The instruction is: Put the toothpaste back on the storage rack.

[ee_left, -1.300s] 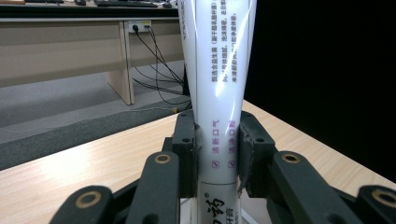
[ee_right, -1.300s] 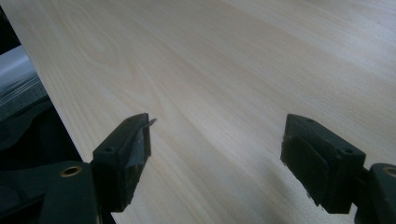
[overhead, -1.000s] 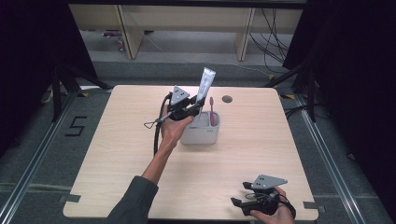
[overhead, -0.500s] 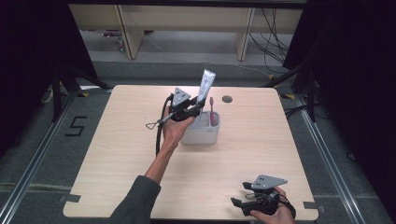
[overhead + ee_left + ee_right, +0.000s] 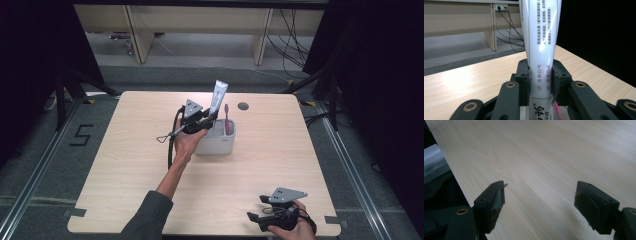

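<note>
A white toothpaste tube stands upright over a pale grey holder in the middle of the table. My left gripper is shut on the tube's lower part. In the left gripper view both pads press the tube from either side, and the holder's rim shows below. A pink toothbrush stands in the holder's right side. My right gripper rests near the table's front right edge. Its jaws stand wide apart over bare wood, with nothing between them.
The light wooden table has a round cable hole behind the holder. A cable loops from the left gripper across the table's left half. Wooden furniture legs and cables stand on the floor beyond the far edge.
</note>
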### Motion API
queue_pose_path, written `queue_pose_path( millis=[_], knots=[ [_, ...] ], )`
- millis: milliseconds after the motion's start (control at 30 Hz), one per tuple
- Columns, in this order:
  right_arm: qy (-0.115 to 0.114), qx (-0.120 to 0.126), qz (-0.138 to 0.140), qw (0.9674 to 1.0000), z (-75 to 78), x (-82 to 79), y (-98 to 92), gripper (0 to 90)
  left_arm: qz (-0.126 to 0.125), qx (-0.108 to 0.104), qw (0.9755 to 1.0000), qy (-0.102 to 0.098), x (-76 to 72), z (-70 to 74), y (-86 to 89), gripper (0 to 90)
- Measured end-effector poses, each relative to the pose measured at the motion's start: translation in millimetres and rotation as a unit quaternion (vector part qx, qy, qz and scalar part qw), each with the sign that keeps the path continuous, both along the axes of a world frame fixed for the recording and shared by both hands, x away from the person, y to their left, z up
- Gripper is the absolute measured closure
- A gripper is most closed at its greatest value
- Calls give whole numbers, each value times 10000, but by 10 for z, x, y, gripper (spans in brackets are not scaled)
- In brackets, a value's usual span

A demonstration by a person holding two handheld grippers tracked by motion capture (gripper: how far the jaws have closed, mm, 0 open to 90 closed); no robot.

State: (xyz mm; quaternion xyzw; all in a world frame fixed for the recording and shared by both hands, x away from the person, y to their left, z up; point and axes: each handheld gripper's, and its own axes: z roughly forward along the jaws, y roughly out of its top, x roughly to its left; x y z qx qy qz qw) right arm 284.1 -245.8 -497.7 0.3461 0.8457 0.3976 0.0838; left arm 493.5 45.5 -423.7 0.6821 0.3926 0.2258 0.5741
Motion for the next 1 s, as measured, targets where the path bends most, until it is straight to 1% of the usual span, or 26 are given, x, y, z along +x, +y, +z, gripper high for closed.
queue_pose_path(
  millis=[100,167,233,300,433,467,533,567,600,633,733,767,833,933,1000],
  knots=[
    [-15,-8,-3,10000,2,0,0,251,19,-4,10000,43,-3,-27,11,707],
    [17,13,16,10000,-4,2,3,251,34,-23,10000,54,-4,-31,11,706],
    [72,30,-13,10000,1,-9,9,251,-6,9,10000,41,-8,-33,6,706],
    [74,32,-6,10000,1,-8,8,251,-5,21,10000,47,-14,-42,-1,705],
    [72,13,-11,10000,2,-10,8,251,21,-3,10000,83,-14,-66,5,705],
    [-6,-35,6,10000,4,-2,2,251,17,8,9999,116,-17,-83,14,705],
    [2,-12,12,10000,0,-1,4,251,17,1,9999,113,-17,-89,14,704],
    [-7,-32,11,10000,0,0,2,251,27,17,9999,115,-19,-97,19,704],
    [78,33,-29,10000,-6,-10,12,251,34,19,9999,121,-20,-102,22,704],
    [-3,-43,8,10000,1,0,2,251,56,36,9999,146,-28,-113,31,703],
    [-12,-8,13,10000,-4,1,5,251,41,55,9999,144,-36,-117,38,702],
    [112,-3,-74,9999,-2,-15,11,251,33,106,9998,139,-44,-119,39,702],
    [110,26,-49,9999,-6,-15,20,251,29,120,9998,146,-48,-118,38,701],
    [83,7,-41,10000,-7,-12,17,252,2,179,9997,155,-58,-115,37,700],
    [110,-2,-82,9999,-8,-16,18,251,16,232,9996,173,-61,-120,37,700]
  ],
)
